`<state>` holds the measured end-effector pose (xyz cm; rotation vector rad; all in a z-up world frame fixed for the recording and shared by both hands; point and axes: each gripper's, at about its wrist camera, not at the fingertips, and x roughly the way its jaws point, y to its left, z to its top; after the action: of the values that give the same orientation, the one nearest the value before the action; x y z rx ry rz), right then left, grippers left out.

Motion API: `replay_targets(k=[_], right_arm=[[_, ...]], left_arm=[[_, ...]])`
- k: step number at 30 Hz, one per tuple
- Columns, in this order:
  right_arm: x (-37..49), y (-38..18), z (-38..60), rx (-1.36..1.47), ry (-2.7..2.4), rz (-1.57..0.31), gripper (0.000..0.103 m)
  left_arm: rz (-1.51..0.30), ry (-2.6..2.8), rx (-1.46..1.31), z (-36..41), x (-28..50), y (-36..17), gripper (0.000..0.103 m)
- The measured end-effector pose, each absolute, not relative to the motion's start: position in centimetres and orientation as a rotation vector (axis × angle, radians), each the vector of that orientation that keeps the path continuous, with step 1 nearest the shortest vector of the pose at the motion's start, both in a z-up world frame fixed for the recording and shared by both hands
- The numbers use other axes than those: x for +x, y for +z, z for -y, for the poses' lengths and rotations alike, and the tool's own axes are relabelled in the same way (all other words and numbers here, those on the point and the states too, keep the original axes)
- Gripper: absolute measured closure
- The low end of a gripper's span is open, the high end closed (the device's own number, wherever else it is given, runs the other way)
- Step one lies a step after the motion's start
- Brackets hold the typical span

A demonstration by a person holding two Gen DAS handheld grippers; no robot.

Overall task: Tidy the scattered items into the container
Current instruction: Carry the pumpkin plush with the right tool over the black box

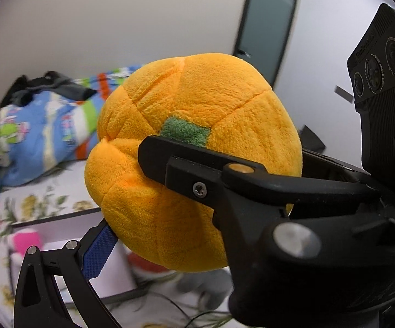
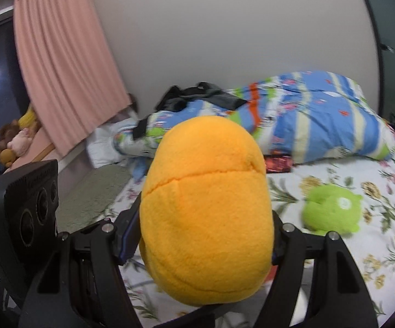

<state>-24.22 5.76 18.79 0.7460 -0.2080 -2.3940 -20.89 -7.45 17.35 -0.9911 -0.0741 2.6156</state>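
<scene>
An orange plush pumpkin (image 1: 197,104) with a green stem patch hangs in the air above the bed, held from two sides. My right gripper (image 2: 201,235) is shut on the pumpkin (image 2: 205,207), one finger on each flank. In the left wrist view one of its black fingers (image 1: 170,161) crosses the front of the pumpkin. My left gripper (image 1: 197,246) has its blue pad (image 1: 99,254) against the pumpkin's lower left; its other finger is hidden behind the right gripper. Below lies the white container (image 1: 58,217) with a dark rim, holding a pink item (image 1: 25,240) and a red one (image 1: 148,265).
A green plush (image 2: 331,210) lies on the flowered bed sheet (image 2: 375,259). A grey plush (image 1: 205,287) lies beside the container. A striped blue quilt (image 2: 320,125) with black clothing (image 2: 197,95) on it is heaped at the wall. A pink curtain (image 2: 60,68) hangs left, stuffed toys (image 2: 8,142) below it.
</scene>
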Motion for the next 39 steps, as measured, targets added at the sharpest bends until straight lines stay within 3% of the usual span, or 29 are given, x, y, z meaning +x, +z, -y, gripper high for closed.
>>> replay_targets(k=[8, 15, 25, 39], right_arm=[[-19.6, 22.2, 3.6, 0.66, -2.245, 0.193, 0.033], [-16.6, 22.0, 13.2, 0.67, -2.14, 0.122, 0.033], [-20.5, 14.9, 20.6, 0.857, -2.078, 0.079, 0.033], [-29.9, 1.4, 19.0, 1.101, -2.069, 0.202, 0.033]], left_arm=[[0.049, 2.812, -0.988, 15.9, -14.8, 20.8, 0.0], [0.152, 2.861, -1.076, 23.9, -12.5, 19.2, 0.0], [0.269, 2.761, -1.289, 29.9, -17.1, 11.3, 0.0], [0.252, 2.567, -1.507, 28.7, -25.6, -1.2, 0.0]])
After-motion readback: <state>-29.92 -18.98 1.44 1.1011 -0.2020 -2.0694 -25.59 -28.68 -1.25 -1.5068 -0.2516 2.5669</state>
